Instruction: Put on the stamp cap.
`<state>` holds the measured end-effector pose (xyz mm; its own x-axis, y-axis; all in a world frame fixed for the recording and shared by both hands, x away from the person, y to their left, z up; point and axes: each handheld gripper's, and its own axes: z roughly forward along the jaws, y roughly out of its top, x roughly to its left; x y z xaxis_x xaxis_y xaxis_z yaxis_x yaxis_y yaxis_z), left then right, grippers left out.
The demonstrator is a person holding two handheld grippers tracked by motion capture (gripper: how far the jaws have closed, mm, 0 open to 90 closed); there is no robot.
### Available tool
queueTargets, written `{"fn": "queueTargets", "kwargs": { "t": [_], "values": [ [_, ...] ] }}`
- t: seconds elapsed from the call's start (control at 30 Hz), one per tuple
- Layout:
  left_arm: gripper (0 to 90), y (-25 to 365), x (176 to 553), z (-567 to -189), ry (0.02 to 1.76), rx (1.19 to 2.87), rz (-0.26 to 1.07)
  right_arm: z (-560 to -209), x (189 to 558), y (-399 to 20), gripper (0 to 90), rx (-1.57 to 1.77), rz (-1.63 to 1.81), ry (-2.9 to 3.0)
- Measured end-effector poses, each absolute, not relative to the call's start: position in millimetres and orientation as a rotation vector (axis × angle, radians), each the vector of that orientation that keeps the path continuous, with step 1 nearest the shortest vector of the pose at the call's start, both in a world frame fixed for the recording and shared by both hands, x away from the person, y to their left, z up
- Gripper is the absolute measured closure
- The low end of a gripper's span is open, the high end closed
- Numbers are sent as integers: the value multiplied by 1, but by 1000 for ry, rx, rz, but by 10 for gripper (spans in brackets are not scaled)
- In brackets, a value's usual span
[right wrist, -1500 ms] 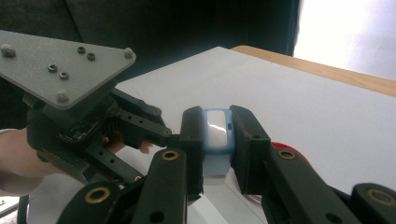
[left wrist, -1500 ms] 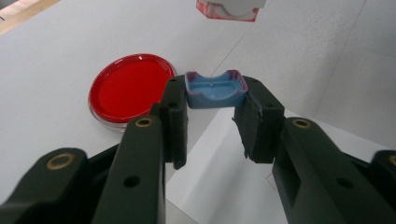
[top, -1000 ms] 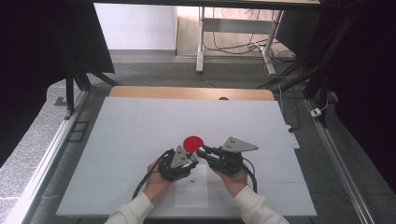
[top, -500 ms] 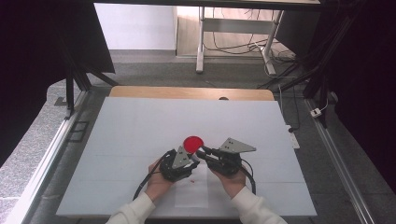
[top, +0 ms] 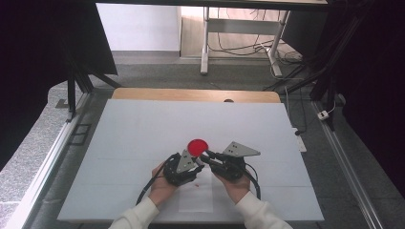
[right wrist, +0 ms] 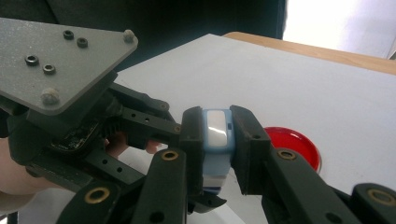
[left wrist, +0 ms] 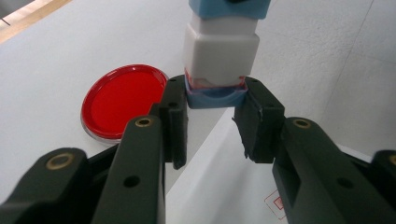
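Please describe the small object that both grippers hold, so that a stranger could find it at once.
On the white table, beside the round red dish, the left gripper and the right gripper meet. Between them is a small white block with blue ends, the only blue-and-white thing there.

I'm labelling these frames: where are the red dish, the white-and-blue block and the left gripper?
red dish [left wrist: 123,100], left gripper view, red centre
white-and-blue block [left wrist: 220,51], left gripper view, white face
left gripper [left wrist: 212,116], left gripper view, between fingertips
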<state>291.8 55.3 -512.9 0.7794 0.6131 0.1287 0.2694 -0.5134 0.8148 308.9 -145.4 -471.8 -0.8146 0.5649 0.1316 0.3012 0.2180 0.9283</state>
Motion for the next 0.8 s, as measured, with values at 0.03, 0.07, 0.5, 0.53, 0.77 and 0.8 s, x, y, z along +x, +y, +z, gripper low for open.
{"fn": "queueTargets", "kwargs": {
  "t": [0.03, 0.07, 0.5, 0.53, 0.77, 0.8],
  "values": [
    [648, 55, 292, -513, 655, 2120, 518, -472, 309, -145, 753, 824, 1636, 2258],
    [648, 56, 292, -513, 656, 2119, 517, -473, 309, -145, 753, 827, 1635, 2259],
    [648, 55, 291, -513, 660, 2117, 531, -474, 307, -143, 752, 862, 1630, 2240],
    [648, 55, 291, -513, 660, 2117, 530, -473, 306, -143, 753, 863, 1628, 2237],
    [648, 55, 291, -514, 660, 2122, 534, -473, 306, -144, 752, 879, 1628, 2229],
    [648, 55, 291, -514, 660, 2123, 534, -474, 306, -144, 752, 883, 1631, 2226]
  ]
}}
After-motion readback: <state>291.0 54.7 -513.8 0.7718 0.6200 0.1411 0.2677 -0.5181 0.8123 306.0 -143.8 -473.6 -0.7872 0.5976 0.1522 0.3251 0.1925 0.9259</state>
